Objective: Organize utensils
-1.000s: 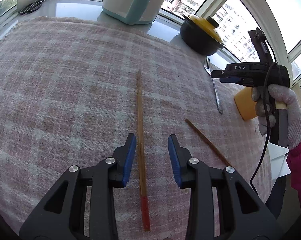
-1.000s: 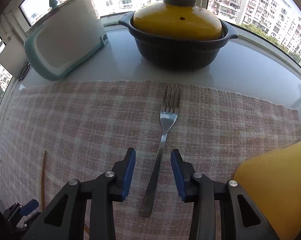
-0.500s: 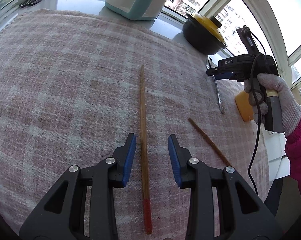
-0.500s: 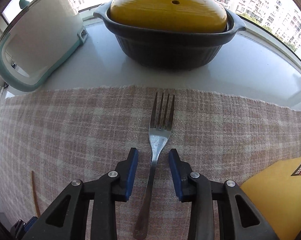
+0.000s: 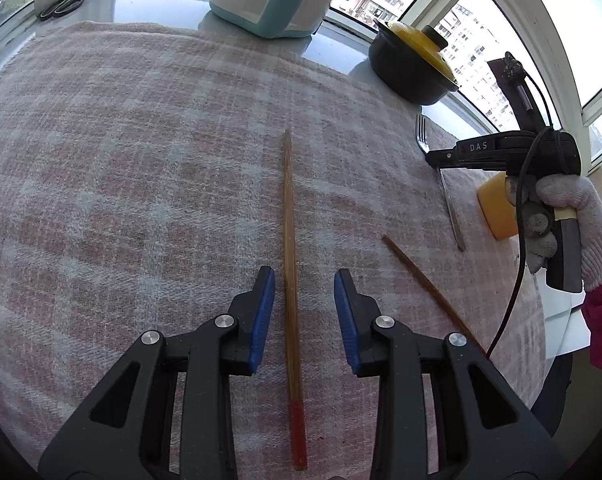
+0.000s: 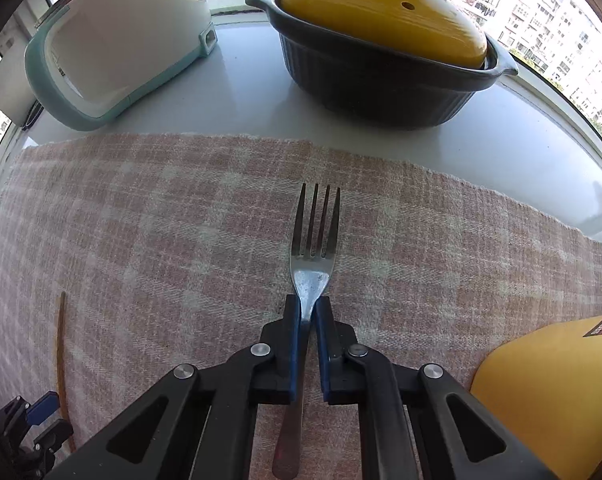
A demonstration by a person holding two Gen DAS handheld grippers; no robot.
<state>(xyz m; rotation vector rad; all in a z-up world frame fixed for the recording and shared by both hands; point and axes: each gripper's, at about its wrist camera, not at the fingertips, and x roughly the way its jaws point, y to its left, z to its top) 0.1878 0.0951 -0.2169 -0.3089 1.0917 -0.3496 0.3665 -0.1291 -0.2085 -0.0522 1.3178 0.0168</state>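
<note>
A wooden chopstick with a red end (image 5: 289, 280) lies on the pink checked cloth (image 5: 121, 160), between the fingers of my open left gripper (image 5: 304, 276). A second chopstick (image 5: 429, 288) lies to its right. My right gripper (image 6: 308, 304) is shut on the neck of a metal fork (image 6: 313, 248), which lies on the cloth with its tines pointing away. The right gripper (image 5: 441, 158) and fork (image 5: 453, 216) also show in the left wrist view. A yellow container (image 6: 553, 392) stands at the right.
A dark pot with a yellow lid (image 6: 381, 40) and a white and teal appliance (image 6: 113, 48) stand on the sill behind the cloth. Scissors (image 5: 65, 2) lie at the far left. The cloth's right edge (image 5: 541, 340) is near the table's edge.
My right gripper has moved forward along the fork and shut on its neck. My left gripper has stayed open over the chopstick, shifting only slightly.
</note>
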